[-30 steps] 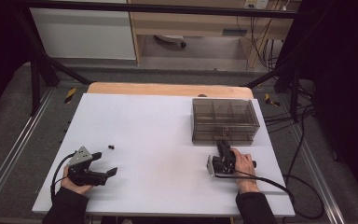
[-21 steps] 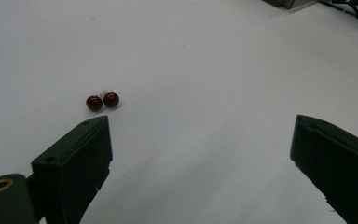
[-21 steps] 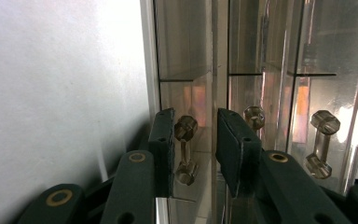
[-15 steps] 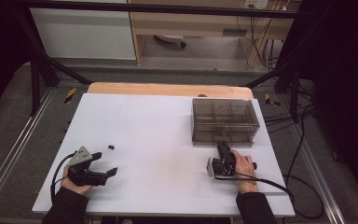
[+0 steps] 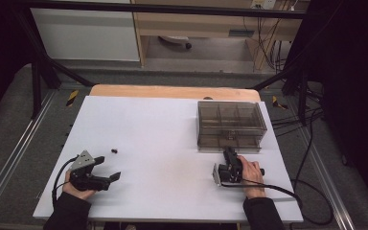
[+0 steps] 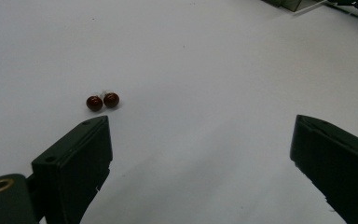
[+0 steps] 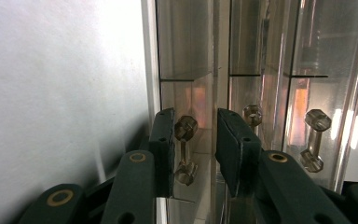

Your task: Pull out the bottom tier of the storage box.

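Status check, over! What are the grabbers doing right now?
Left gripper open, near two red beads. Right gripper around drawer handle, grip unclear. Path clear.

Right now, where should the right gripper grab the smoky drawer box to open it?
Take the drawer handle, the small bar on two knobs, from the front. The right gripper already straddles it, pads either side with a gap showing. It stands proud of the drawer box, so the pads can close across it.
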Demonstrator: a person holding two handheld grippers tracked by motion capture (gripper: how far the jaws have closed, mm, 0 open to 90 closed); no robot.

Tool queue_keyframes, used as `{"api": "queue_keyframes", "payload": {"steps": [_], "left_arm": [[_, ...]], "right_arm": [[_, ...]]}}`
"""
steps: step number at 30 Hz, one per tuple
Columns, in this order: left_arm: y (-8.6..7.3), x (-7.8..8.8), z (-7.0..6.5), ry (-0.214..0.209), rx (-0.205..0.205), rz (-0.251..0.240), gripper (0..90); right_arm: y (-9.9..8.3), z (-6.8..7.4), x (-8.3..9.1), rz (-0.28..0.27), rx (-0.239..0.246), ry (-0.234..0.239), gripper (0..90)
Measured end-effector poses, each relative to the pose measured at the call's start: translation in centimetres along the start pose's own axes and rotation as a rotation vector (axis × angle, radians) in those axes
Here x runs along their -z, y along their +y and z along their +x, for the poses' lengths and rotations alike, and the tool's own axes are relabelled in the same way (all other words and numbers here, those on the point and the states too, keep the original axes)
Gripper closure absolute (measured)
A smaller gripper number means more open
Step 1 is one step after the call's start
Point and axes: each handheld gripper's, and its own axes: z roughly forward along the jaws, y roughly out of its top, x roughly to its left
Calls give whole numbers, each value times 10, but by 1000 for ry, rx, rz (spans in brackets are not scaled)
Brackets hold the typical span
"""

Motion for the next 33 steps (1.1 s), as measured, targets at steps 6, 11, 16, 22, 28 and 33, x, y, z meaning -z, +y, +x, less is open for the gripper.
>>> {"api": "queue_keyframes", "payload": {"steps": [6, 11, 16, 22, 28, 33], "left_arm": [[0, 0, 0, 1, -1, 1, 52], [0, 0, 0, 1, -2, 1, 52], [0, 0, 0, 0, -3, 2, 52], [0, 0, 0, 1, -2, 1, 52], [0, 0, 0, 1, -3, 2, 52], [0, 0, 0, 1, -2, 1, 52]], "right_arm": [[0, 1, 3, -1, -2, -1, 686], [0, 1, 5, -6, -2, -3, 687], [0, 1, 8, -15, 4, -1, 688], [0, 1, 11, -15, 3, -1, 689], [0, 3, 16, -22, 1, -2, 689], [1, 3, 19, -17, 6, 4, 688]]}}
